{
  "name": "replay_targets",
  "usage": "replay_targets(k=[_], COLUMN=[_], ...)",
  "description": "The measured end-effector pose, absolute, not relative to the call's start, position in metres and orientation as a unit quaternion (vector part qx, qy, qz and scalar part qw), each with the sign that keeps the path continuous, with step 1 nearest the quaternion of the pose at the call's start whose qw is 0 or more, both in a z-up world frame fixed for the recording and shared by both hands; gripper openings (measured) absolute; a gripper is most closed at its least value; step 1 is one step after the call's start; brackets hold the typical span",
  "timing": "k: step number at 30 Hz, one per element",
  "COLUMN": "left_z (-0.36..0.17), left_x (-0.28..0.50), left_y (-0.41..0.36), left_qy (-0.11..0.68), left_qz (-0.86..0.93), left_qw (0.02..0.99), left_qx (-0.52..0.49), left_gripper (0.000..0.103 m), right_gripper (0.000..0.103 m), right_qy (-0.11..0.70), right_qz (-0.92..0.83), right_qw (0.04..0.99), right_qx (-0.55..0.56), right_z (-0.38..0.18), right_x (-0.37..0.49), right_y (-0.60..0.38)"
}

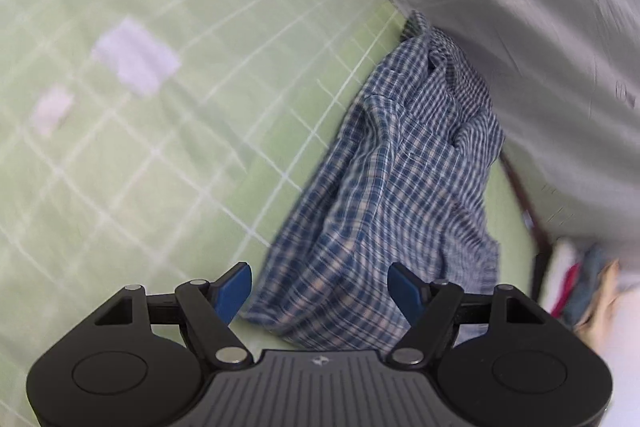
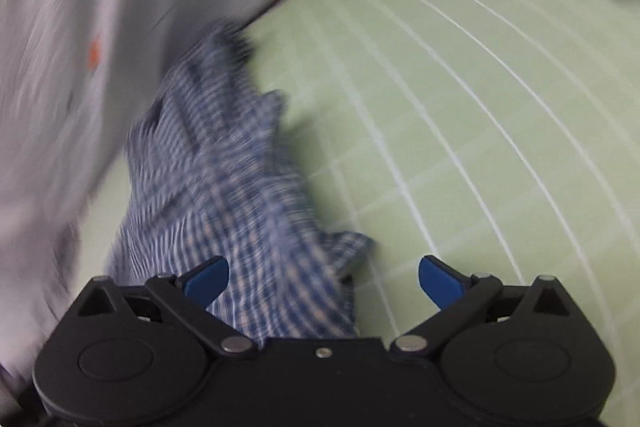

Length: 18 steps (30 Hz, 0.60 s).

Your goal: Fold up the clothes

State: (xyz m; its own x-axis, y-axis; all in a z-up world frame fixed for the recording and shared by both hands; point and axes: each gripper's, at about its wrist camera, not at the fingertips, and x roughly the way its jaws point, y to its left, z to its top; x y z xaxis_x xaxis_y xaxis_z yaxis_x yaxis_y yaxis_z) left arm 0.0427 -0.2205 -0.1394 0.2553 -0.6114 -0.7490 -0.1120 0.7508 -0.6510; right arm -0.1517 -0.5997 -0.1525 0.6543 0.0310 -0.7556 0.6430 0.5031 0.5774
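The crumpled blue-and-white checked cotton shirt lies in a heap on the pale green gridded desk, with the left hand-held gripper and right hand-held gripper both spread open, holding nothing, seemingly poised to pick up its edges.

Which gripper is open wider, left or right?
The right gripper: its blue fingers stand farther apart, with mat showing between them. The left gripper is narrower, framing the blue plaid shirt.

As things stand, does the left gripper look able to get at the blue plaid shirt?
Probably yes: the left gripper is open, the plaid shirt lies crumpled on the green mat just ahead, and nothing sits between them.
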Motion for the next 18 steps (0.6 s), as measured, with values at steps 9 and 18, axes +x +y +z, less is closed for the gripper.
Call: replay_targets(k=[9,18], left_z=[-0.182,-0.186], left_x=[0.034,0.023], left_y=[-0.19,-0.18], left_qy=[0.599,0.617], left_qz=[-0.142,-0.118], left_qw=[0.575,0.514], left_qx=[-0.539,-0.584], left_gripper=[0.075,0.076], right_gripper=[0.094,0.094], right_qy=[0.311,0.308], right_qz=[-0.175,-0.15], right_qw=[0.674,0.597], right_qx=[0.647,0.726], right_z=[-0.185,-0.203], right_x=[-0.18,-0.189], right_y=[-0.612,-0.608])
